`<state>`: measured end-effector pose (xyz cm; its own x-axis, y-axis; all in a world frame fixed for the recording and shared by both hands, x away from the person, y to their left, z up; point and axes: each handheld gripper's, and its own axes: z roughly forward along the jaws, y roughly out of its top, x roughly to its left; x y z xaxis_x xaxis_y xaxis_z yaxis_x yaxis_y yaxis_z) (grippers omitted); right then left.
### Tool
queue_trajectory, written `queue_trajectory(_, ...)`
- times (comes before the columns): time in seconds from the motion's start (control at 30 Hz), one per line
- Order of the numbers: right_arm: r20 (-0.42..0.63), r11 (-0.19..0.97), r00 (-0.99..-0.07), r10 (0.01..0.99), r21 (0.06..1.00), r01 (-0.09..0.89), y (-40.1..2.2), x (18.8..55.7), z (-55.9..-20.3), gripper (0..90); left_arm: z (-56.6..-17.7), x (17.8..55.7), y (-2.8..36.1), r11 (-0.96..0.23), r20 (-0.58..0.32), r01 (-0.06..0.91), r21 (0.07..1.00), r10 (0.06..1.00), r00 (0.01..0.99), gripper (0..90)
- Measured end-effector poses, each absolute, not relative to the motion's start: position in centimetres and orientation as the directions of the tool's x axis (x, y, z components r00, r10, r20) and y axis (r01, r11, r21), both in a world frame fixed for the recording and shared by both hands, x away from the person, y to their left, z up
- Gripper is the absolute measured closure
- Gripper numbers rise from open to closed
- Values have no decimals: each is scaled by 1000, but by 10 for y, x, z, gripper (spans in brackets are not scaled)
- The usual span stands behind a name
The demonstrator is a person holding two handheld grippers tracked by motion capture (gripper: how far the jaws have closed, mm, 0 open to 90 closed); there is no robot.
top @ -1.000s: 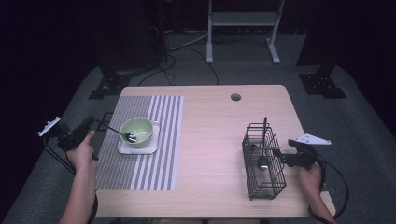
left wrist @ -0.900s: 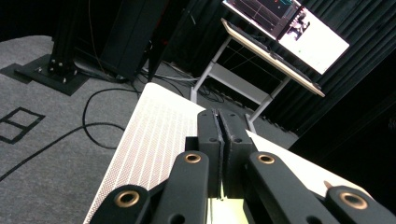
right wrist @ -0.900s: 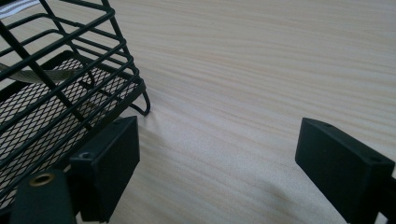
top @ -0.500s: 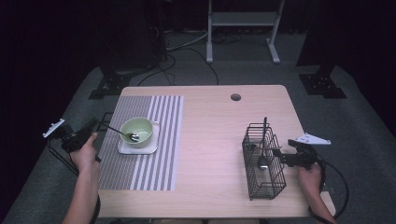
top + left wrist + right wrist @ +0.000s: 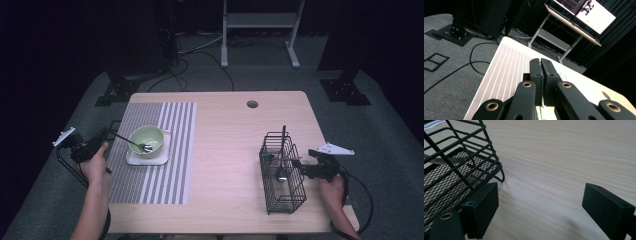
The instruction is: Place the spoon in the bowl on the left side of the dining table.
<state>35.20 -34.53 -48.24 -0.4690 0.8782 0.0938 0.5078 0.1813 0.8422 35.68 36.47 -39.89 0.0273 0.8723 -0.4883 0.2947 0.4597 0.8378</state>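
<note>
While our left claw [image 5: 102, 141] sits closed and empty just off the worktop's [image 5: 230, 150] left edge, beside the striped mat [image 5: 170, 150], the spoon [image 5: 135, 142] lies in the green bowl [image 5: 146, 139] on its white plate [image 5: 147, 159], handle pointing toward that claw. Our right claw [image 5: 540, 207] is open on nothing, low over the wood, just beside the black wire caddy [image 5: 281, 172] that already holds utensils. We judge the next step needs the left claw opened, then brought along the handle so the bowl stays put.
</note>
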Motion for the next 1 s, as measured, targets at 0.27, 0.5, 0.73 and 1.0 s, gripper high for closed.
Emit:
queue_trajectory(0.27, 95, 181, -469, 878, 841, 509, -345, 352, -482, 128, -406, 359, 364, 463, -493, 306, 832, 870, 24, 872)
queue_trajectory(0.5, 88, 185, -471, 878, 843, 504, -345, 352, -482, 128, -413, 361, 361, 458, -492, 327, 827, 870, 25, 852)
queue_trajectory(0.73, 89, 185, -470, 878, 843, 506, -345, 352, -482, 128, -418, 360, 363, 463, -496, 334, 821, 868, 15, 786)
queue_trajectory(1.0, 85, 190, -471, 878, 841, 507, -345, 352, -483, 128, -424, 359, 365, 473, -512, 355, 806, 859, 18, 701)
